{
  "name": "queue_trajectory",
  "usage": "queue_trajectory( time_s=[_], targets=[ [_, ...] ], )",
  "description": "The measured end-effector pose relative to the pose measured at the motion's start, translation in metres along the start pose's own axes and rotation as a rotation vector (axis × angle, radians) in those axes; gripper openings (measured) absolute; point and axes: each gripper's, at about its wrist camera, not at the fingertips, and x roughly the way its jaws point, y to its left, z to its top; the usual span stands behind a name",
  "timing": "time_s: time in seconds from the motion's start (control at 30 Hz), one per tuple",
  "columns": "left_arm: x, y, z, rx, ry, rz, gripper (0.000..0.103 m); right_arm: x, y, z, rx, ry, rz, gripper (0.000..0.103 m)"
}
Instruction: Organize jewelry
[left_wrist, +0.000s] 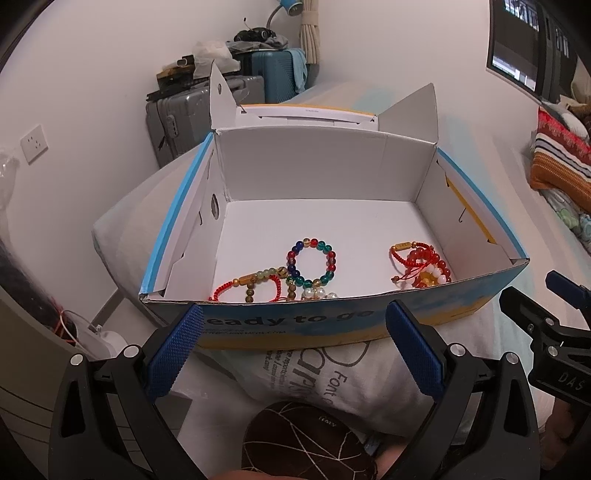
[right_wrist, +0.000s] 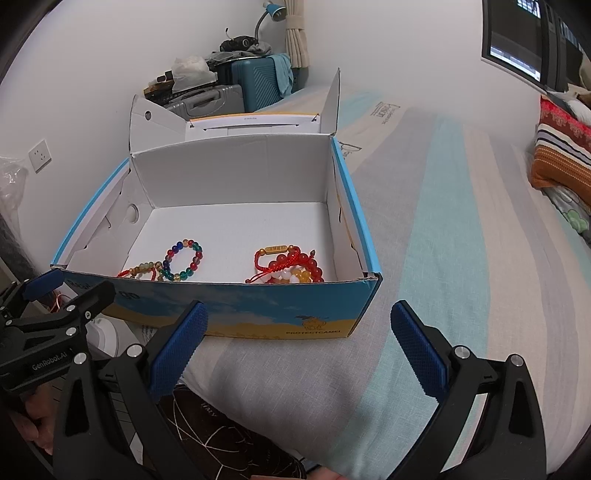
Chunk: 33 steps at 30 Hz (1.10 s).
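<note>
Bracelets already inside open box on bed; none seen outside. Left gripper, right gripper: jaws apart, empty.

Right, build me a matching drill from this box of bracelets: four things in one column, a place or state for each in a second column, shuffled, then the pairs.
Things
1. multicoloured bead bracelet
2. red bead and cord pile
3. box lid
4. left hand-held gripper

Place or state
A. folded back behind the box
B. open, empty, outside the near box wall
C. near the middle of the box floor
D. by the box's right wall

Pairs: 1-C, 2-D, 3-A, 4-B
</note>
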Motion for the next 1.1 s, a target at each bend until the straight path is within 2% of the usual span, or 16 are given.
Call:
queue_trajectory(
  time_s=[0.3, 0.47, 1.1],
  targets=[
    [-0.0011, -0.0016, -0.0006, -0.003, -0.006, 0.006, 0.097, 0.0008, -0.0010, -0.0005, 0.000, 0.003, 0.002, 0.095],
    [-0.0038, -0.0052, -0.0015, 0.007, -0.028, 0.063, 0.097, 0.0022, -0.0027, -0.0011, 0.003, 0.006, 0.001, 0.095],
    [-0.0060, -0.0070, -0.0022, 0.000, -0.011, 0.015, 0.097, 0.0044, -0.0003, -0.0032, 0.005, 0.011, 0.005, 0.095]
  ],
)
